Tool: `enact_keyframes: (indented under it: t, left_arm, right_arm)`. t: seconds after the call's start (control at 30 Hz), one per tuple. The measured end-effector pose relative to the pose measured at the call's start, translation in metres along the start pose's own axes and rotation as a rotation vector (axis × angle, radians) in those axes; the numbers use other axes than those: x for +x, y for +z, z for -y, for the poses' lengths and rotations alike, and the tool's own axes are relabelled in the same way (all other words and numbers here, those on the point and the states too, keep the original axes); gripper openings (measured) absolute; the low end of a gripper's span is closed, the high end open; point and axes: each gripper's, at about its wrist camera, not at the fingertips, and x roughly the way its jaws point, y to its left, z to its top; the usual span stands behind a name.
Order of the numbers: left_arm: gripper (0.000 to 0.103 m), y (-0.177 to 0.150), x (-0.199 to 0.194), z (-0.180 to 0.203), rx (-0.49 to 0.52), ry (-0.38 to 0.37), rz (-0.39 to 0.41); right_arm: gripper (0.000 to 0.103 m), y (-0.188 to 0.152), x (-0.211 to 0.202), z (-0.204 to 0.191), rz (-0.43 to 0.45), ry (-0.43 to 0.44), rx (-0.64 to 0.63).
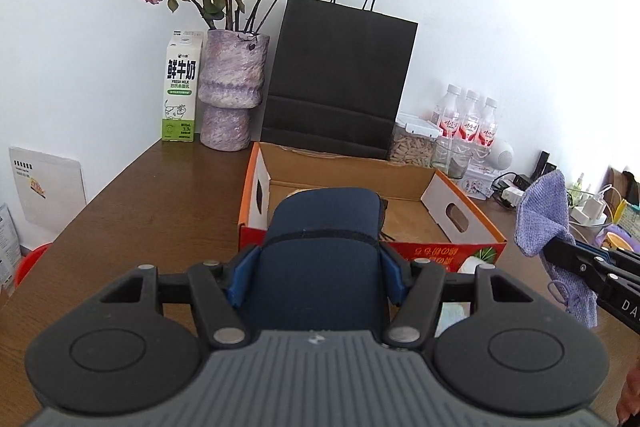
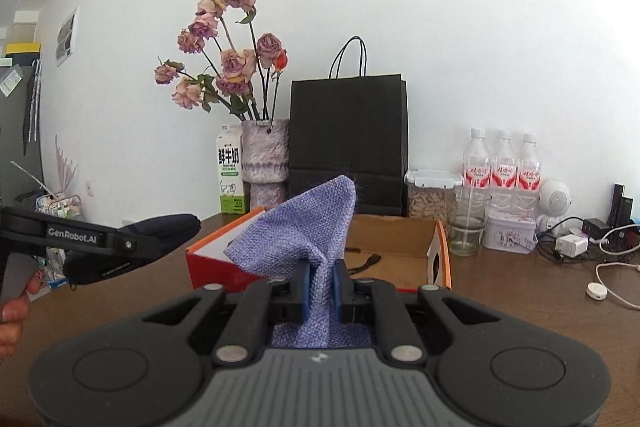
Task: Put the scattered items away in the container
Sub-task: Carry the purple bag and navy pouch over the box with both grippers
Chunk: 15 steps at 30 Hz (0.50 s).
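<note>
Brown tabletop (image 1: 140, 219) carries everything. Nearest, the left gripper (image 1: 316, 267) clamps a navy zip case (image 1: 320, 227), held above the cardboard box (image 1: 460, 227); the right gripper (image 2: 322, 283) pinches a lilac woven pouch (image 2: 296, 227) before it. Behind stand a black paper bag (image 1: 340, 79) and vase (image 1: 230, 87).

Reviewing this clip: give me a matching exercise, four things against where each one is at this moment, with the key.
Things:
1. navy case
2. lilac cloth pouch
3. milk carton
4. cardboard box

Places:
A. beside the vase, at the wall
B. clamped in the right tongs
C. in front of the black paper bag
D. gripped in the left tongs

Pairs: 1-D, 2-B, 3-A, 4-C
</note>
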Motion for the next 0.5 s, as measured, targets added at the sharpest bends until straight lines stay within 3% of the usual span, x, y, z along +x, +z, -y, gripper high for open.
enact_keyframes:
  t: [0.27,0.5]
  left_arm:
    - [0.063,0.034,0.045,0.013,0.006,-0.035,0.032]
    - [0.063,0.056,0.094,0.020,0.006,-0.050,0.036]
  right_arm:
    - [0.010,0.035,0.050,0.020,0.054,-0.009,0.011]
    - [0.010,0.051,0.112,0.044,0.023,-0.030,0.022]
